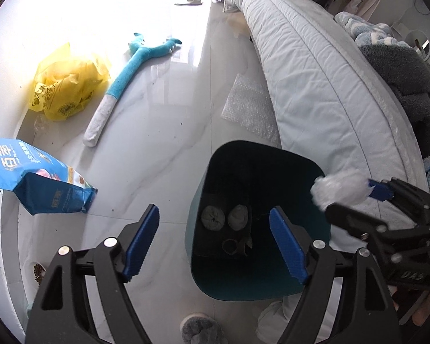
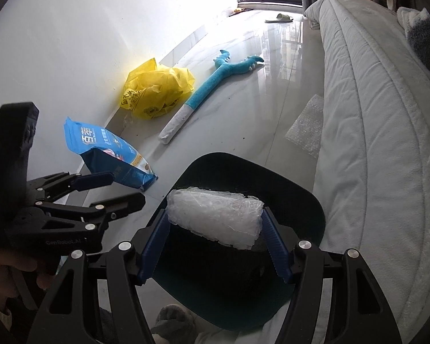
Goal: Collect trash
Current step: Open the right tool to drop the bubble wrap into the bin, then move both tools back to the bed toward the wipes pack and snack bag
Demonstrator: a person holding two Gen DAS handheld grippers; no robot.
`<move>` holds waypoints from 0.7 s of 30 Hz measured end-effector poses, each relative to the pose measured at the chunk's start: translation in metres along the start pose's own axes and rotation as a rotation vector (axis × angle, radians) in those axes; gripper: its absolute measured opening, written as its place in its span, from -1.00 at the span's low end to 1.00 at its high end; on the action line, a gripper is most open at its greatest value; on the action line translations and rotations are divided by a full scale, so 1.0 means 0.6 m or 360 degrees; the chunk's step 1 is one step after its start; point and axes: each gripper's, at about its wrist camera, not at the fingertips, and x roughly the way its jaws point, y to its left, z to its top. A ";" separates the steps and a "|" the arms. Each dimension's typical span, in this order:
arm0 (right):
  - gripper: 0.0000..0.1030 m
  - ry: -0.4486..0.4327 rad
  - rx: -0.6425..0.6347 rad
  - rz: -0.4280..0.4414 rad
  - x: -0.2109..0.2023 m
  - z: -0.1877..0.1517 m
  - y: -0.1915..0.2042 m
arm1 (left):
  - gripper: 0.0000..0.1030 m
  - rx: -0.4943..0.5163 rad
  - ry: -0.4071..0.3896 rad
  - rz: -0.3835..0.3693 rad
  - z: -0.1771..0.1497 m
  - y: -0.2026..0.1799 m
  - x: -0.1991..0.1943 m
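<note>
Your right gripper (image 2: 215, 229) pinches a roll of bubble wrap (image 2: 215, 218) crosswise between both pads, right over the open mouth of the teal bin (image 2: 309, 200). Your left gripper (image 1: 215, 240) is spread wide, nothing between its pads, over the bin's (image 1: 203, 172) near left rim. Two balled wads (image 1: 225, 218) lie on the bin floor. Bin stands on the tile beside the mattress (image 1: 315, 71). Flat bubble wrap sheet (image 1: 249, 106), yellow bag (image 1: 66, 86), blue bag (image 1: 40, 177) on the floor.

Dark teal trash bin (image 2: 306, 209) upright on floor beside bed, two paper balls (image 1: 225, 218) inside, white crumpled plastic wad (image 2: 215, 219) (bubble wrap, probably) above its opening
</note>
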 end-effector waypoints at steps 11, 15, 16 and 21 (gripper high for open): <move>0.28 0.0192 -0.0039 -0.0070 0.066 -0.028 -0.002 | 0.55 0.0088 -0.0417 -0.0019 0.019 -0.022 -0.097; 0.29 0.0213 -0.0062 -0.0101 0.070 -0.032 -0.001 | 0.55 0.0087 -0.0545 -0.0050 0.026 -0.040 -0.135; 0.30 0.0216 -0.0068 -0.0108 0.070 -0.033 -0.001 | 0.55 0.0092 -0.0570 -0.0046 0.029 -0.046 -0.142; 0.53 0.0226 -0.0062 -0.0083 0.063 -0.036 -0.002 | 0.55 0.0099 -0.0685 -0.0096 0.030 -0.076 -0.186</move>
